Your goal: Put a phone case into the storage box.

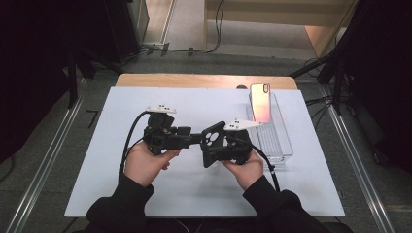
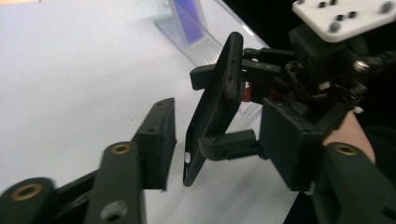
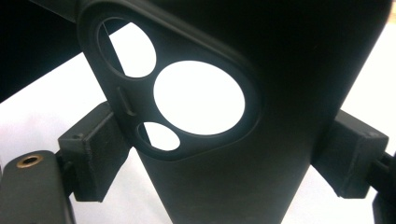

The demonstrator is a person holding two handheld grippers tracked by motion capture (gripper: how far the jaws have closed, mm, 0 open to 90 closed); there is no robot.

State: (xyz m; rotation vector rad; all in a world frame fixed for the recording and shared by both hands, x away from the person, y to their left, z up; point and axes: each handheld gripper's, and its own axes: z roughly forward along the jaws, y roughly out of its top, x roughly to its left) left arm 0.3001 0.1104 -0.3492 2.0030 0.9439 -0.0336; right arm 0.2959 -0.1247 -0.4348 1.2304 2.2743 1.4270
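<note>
A black phone case (image 1: pixel 213 141) with round camera cut-outs is held upright above the white mat, between the two hands. My right gripper (image 3: pixel 222 156) is shut on it, one pad pressing each long side of the case (image 3: pixel 280 116). My left gripper (image 2: pixel 224 140) comes in from the left and is open. Its pads (image 2: pixel 156 137) stand wide apart, with the case's near end (image 2: pixel 212 116) in the gap between them. In the high view the left gripper (image 1: pixel 195 138) nearly meets the right gripper (image 1: pixel 219 148) at the case.
A phone (image 1: pixel 261 103) with a pink-orange screen leans in a clear plastic tray (image 1: pixel 281 148) at the right back of the white mat (image 1: pixel 145 194). The wooden table edge (image 1: pixel 194 80) shows behind the mat. Metal rails run along both sides.
</note>
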